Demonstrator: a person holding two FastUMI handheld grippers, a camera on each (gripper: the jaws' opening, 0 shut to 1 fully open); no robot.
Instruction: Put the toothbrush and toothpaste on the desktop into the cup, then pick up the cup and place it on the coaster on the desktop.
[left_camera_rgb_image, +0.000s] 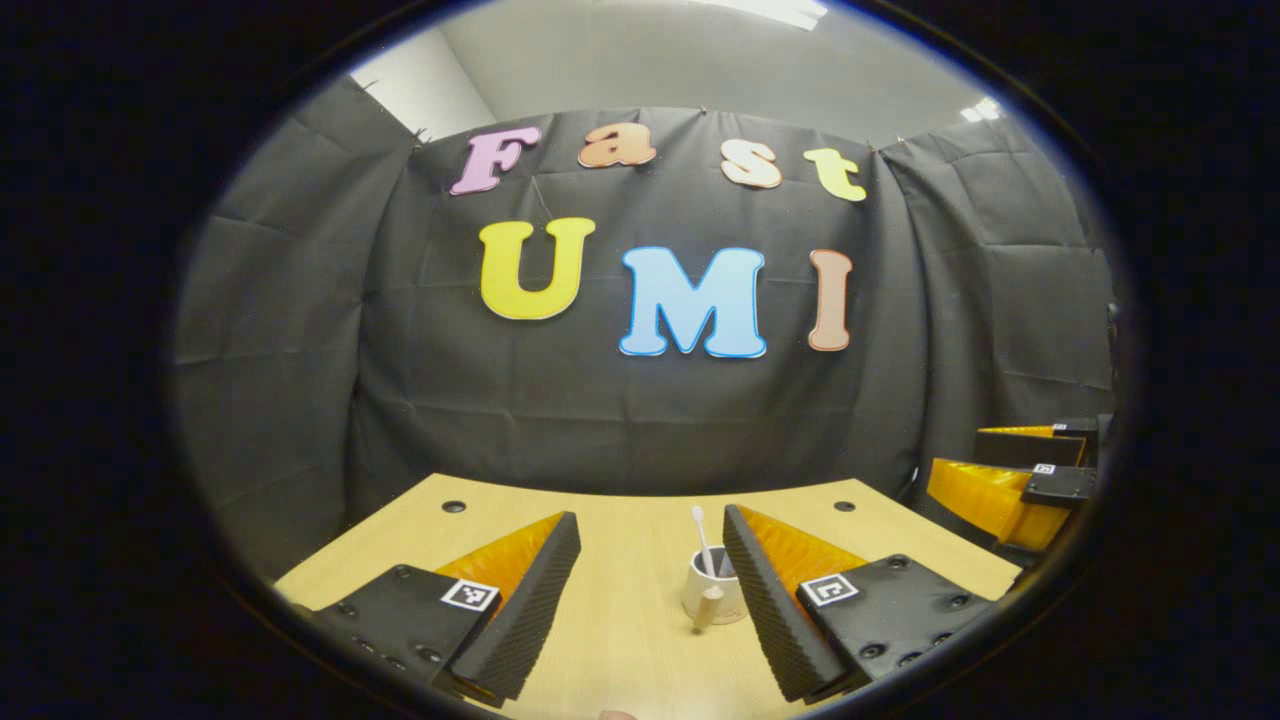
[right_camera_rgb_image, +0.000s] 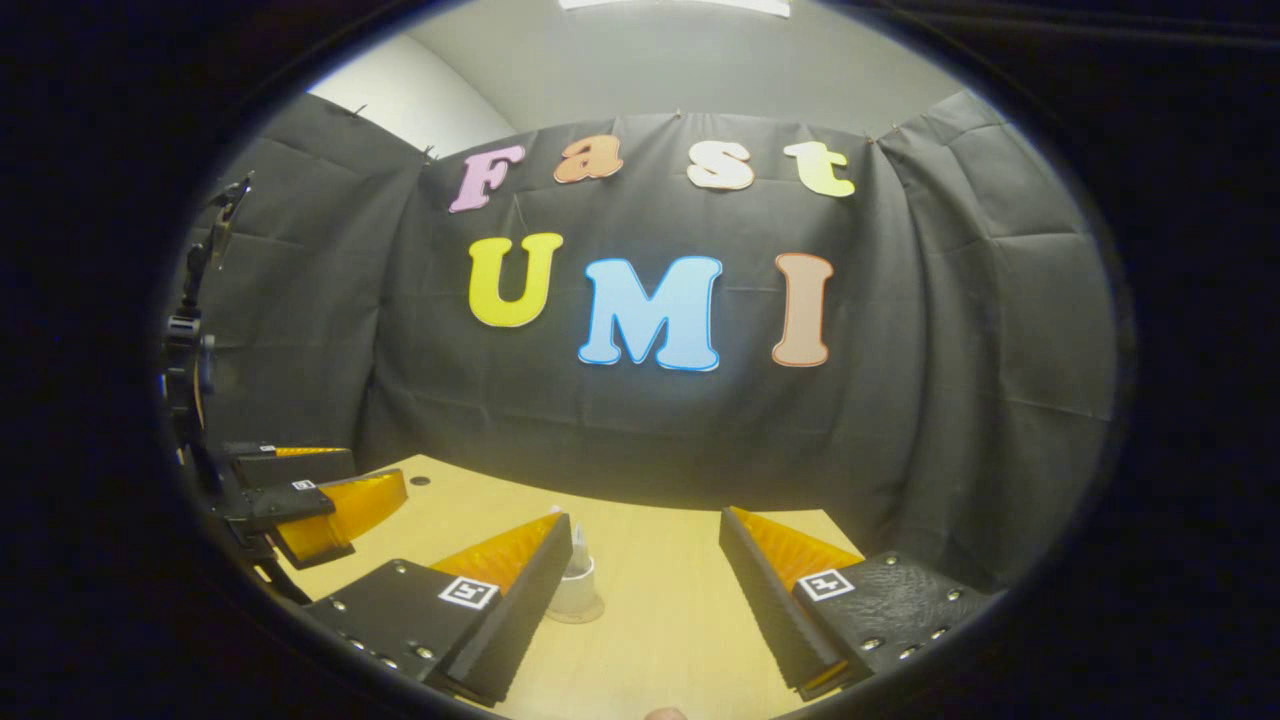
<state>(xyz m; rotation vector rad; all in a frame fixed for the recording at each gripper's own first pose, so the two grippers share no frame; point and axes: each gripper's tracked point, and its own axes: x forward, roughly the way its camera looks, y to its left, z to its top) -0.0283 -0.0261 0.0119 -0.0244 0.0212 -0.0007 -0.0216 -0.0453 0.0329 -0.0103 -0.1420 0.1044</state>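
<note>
Cup: the small white round cup (left_camera_rgb_image: 715, 592) stands upright on the pale wooden surface (left_camera_rgb_image: 630, 560), just beside the inner face of your left gripper's (left_camera_rgb_image: 650, 600) right finger.
Contents: a white toothbrush (left_camera_rgb_image: 702, 540) stands up out of the cup, leaning slightly; a second pale item sits beside it, too small to name for certain.
Coaster: in the right gripper view a thin pale disc (right_camera_rgb_image: 578, 614) seems to lie under the cup; you cannot be sure.
Left gripper: spread wide, holding nothing.
Right gripper: your right gripper (right_camera_rgb_image: 640, 600) is also spread, empty, the cup half hidden behind its left finger.
Risk: a finger sweeping sideways would likely tip the light cup and spill the tall brush.
</note>
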